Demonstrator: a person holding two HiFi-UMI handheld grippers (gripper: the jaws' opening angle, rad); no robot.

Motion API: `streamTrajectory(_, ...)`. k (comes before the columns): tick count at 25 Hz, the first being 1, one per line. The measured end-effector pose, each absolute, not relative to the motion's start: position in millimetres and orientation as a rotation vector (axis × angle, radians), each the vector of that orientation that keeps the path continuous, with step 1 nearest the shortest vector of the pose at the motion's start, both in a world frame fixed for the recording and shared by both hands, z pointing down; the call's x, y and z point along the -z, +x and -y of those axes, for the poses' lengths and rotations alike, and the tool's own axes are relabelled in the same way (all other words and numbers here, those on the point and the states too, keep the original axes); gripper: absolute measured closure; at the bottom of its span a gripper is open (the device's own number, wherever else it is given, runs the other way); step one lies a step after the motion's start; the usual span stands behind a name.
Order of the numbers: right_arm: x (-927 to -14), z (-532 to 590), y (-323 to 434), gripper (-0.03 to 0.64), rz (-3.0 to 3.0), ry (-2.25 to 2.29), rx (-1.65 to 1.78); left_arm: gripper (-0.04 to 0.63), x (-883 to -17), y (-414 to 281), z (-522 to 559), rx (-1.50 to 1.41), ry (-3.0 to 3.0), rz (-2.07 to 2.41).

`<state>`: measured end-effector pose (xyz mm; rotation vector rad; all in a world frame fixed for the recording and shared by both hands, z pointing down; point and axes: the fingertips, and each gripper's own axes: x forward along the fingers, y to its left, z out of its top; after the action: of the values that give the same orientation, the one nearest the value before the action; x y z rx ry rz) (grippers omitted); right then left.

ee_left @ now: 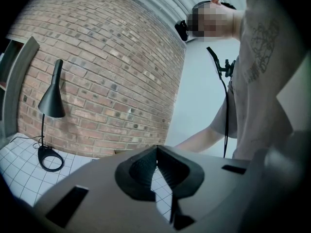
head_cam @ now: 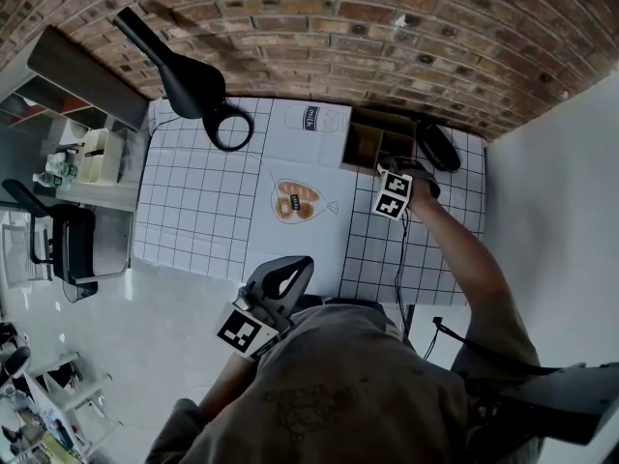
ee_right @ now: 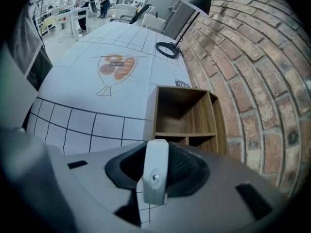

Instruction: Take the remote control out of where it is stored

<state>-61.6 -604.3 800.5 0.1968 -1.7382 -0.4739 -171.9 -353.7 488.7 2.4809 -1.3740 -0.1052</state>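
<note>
Right gripper (ee_right: pixel 156 147) is clamped on the white remote control (ee_right: pixel 155 174) by the wooden organizer (ee_right: pixel 184 111); left gripper (ee_left: pixel 156 152) is closed, empty; tablecloth (ee_right: pixel 97 118) lettering is unreadable

Shows a black desk lamp (head_cam: pixel 184 75) at the far left corner of a white gridded tablecloth (head_cam: pixel 193 211), ring base flat on the cloth, close to a brick wall (head_cam: pixel 387 27). Shows a bread print (head_cam: pixel 295 201) mid-cloth and a milk-carton print (head_cam: pixel 311 117) nearer the wall. Places a dark office chair (head_cam: pixel 58 245) left of the table.
</note>
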Motion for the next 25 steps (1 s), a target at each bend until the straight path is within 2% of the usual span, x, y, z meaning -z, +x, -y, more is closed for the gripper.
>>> streamTrajectory(8,-791,603,-60,0.526,1.722,0.191,0.453,0.591,-489,-171,351,0.111,2.489,1.372)
streamTrajectory(25,-746,592,-52,0.528,1.763,0.274,0.495,0.591,-484,-162,346,0.112,2.542,1.307)
